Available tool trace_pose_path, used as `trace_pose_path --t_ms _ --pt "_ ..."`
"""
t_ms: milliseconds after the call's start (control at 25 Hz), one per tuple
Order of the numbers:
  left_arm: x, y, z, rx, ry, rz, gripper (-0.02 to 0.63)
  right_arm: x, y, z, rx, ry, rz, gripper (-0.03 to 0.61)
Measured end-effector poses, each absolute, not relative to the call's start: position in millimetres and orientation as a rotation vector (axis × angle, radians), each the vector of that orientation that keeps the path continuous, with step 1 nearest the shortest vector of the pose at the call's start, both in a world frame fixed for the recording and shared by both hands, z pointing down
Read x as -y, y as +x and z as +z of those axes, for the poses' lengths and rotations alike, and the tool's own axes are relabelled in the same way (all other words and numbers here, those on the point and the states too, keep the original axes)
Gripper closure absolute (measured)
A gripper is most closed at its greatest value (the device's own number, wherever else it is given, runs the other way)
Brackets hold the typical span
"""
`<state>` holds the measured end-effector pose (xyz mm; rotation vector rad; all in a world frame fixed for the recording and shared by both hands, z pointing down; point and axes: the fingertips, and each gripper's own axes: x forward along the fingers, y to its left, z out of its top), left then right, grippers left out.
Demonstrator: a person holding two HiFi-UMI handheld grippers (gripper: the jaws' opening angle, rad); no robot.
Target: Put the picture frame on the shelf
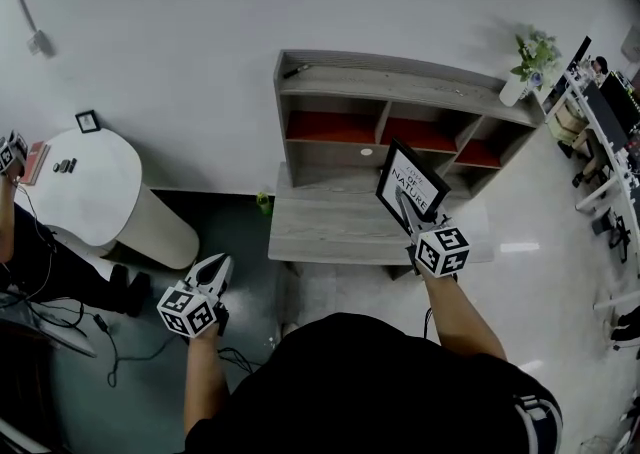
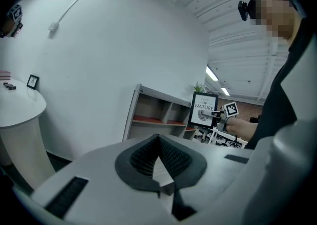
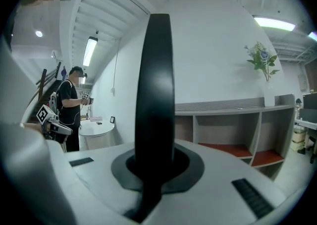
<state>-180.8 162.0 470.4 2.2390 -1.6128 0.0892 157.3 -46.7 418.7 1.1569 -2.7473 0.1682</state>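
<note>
Seen from above, a person faces a grey wooden shelf (image 1: 400,77) against the white wall, upper middle of the frame. Right of centre, the right gripper (image 1: 404,204) pinches a black picture frame (image 1: 414,180) with a white print by one edge. It holds the picture frame upright in the air in front of the shelf's open compartments, on no board yet. Gripping the edge probably leaves the base free for setting down. In the right gripper view the picture frame shows edge-on, a dark vertical band (image 3: 154,85) clamped between the jaws. At lower left, the left gripper (image 1: 216,267) has its jaws pressed together on nothing, apparently idle and kept out of the way.
</note>
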Motion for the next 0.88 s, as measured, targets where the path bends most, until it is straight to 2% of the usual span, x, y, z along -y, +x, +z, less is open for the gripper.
trace_pose_path --t_ms 880 --pt "-104.6 -263.6 491.0 1.323 2.379 0.214 0.595 44.0 95.9 413.8 2.676 1.458 0.195 0.555"
